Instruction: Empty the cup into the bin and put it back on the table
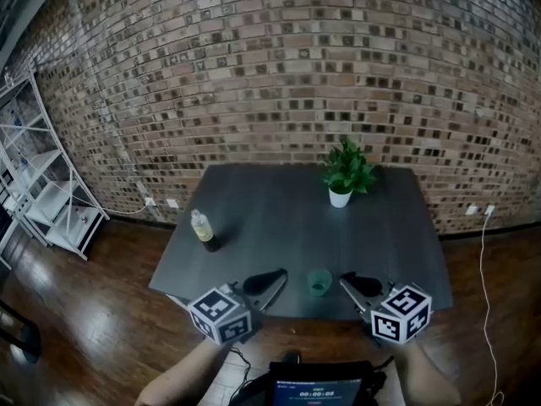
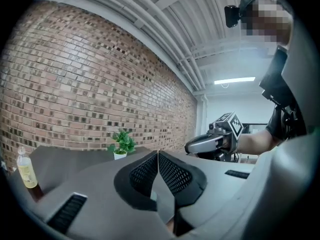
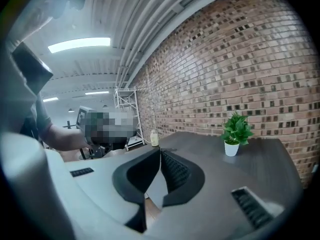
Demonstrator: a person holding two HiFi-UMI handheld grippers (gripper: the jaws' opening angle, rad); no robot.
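Closest to us is a small screen [image 1: 317, 389] down by our body. Just past it are our two grippers, held low by the front edge of the table [image 1: 254, 201].

The left gripper [image 1: 277, 277] has its fingers pressed together, with nothing in them. The right gripper [image 1: 347, 282] is the same: fingers tight together and empty.

The green cup [image 1: 319, 282] stands on the table by the front edge. It is between the two gripper tips, near both but touching neither.

We think we are at the very first step, going for the cup. Next, one gripper has to spread its fingers, slide them around the cup and pinch it. We cannot see a bin in any view, so we will have to find it after we lift the cup.
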